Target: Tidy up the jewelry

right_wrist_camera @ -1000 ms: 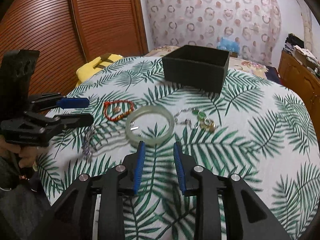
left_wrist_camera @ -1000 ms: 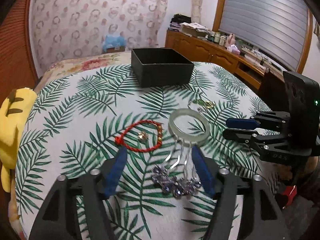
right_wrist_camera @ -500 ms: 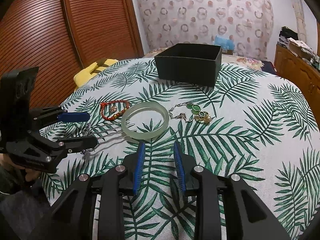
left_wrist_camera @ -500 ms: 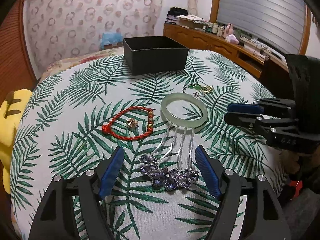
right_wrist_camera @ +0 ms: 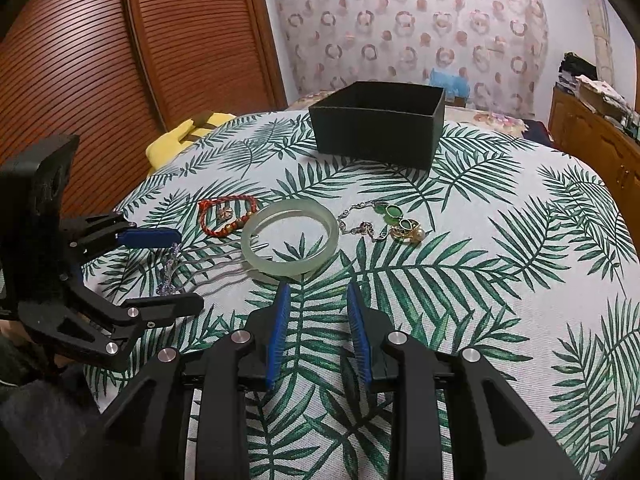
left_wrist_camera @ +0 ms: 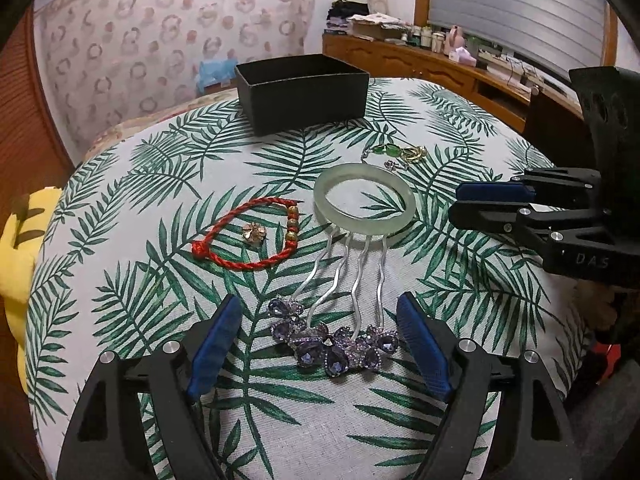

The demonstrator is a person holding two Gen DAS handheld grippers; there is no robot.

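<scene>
The left gripper [left_wrist_camera: 320, 344] has just been spreading its jaws, which now straddle, untouching, the purple jewelled hair comb [left_wrist_camera: 336, 340] lying near the table's front edge. Its prongs tuck under the jade bangle [left_wrist_camera: 362, 204], so lifting could drag that along. The right gripper [right_wrist_camera: 316, 328] waits half-open, empty.

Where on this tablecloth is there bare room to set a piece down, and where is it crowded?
Free: the cloth to the right of the green-stone chain, out to the table edge, and the strip between the red cord bracelet and the black box. Crowded: the middle, where the hair comb has its prongs under the jade bangle, bracketed by the open left claw.
</scene>
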